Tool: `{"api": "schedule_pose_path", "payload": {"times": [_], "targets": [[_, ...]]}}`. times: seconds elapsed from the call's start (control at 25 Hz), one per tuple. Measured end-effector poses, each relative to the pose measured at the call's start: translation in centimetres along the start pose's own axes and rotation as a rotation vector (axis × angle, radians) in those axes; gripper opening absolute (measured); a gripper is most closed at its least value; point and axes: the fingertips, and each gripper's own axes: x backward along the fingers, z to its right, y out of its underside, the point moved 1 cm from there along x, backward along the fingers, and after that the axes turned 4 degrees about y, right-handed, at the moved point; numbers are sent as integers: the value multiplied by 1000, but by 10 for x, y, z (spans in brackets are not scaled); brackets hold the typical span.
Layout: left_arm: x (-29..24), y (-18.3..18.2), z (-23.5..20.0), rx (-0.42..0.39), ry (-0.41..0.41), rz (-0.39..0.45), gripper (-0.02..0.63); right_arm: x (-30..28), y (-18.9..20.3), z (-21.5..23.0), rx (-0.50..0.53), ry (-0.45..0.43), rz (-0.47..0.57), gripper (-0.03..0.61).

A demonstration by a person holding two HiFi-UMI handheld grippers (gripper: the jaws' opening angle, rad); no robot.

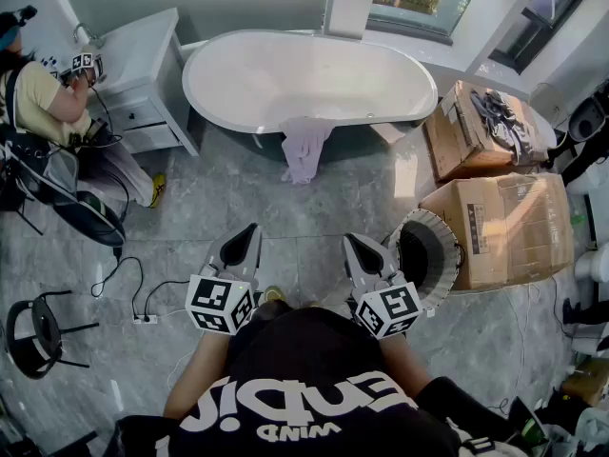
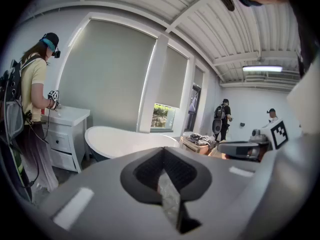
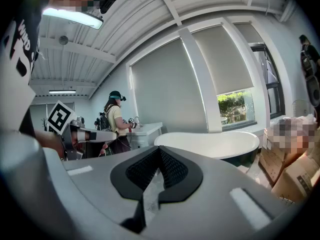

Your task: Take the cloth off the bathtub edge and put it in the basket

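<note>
Cloth (image 1: 304,152), pale lilac and crumpled, hangs over the near rim of the white oval bathtub (image 1: 238,65) at upper centre of the head view. Its tail trails down the tub's dark outer wall toward the grey tiled floor (image 1: 285,212). The round ribbed basket with a dark inside (image 1: 425,218) stands right of centre, just beside a brown cardboard box (image 1: 514,227).

My left gripper (image 1: 249,234) and right gripper (image 1: 354,246) sit low in the frame, well apart from the cloth. Both are clenched on nothing, pads together. Task not yet begun.

Risks, as I judge them:
- Reaching in with the jaws unopened would only shove the cloth into the tub.
- Pinching a single thin fold could let it slide free mid-carry.
- A trailing end may catch the basket rim and hang outside.
</note>
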Motion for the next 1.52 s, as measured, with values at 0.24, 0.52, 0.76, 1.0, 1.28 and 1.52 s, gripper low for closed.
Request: {"api": "schedule_pose_path", "payload": {"times": [0.24, 0.52, 0.76, 1.0, 1.28, 1.52], "targets": [[-6, -1, -7, -8, 9, -12, -3, -11, -2, 2, -14, 2, 0, 6], [-9, -5, -24, -11, 23, -11, -3, -18, -8, -2, -6, 24, 14, 6], [-15, 2, -52, -20, 23, 6, -3, -16, -6, -6, -4, 92, 51, 6], [-29, 0, -62, -16, 38, -4, -3, -16, -12, 2, 3, 148, 56, 6], [-66, -8, -62, -6, 65, 5, -3, -31, -12, 35, -13, 196, 62, 6], [-97, -12, -57, -3, 87, -1, -3, -42, -14, 55, -24, 207, 55, 6]]}}
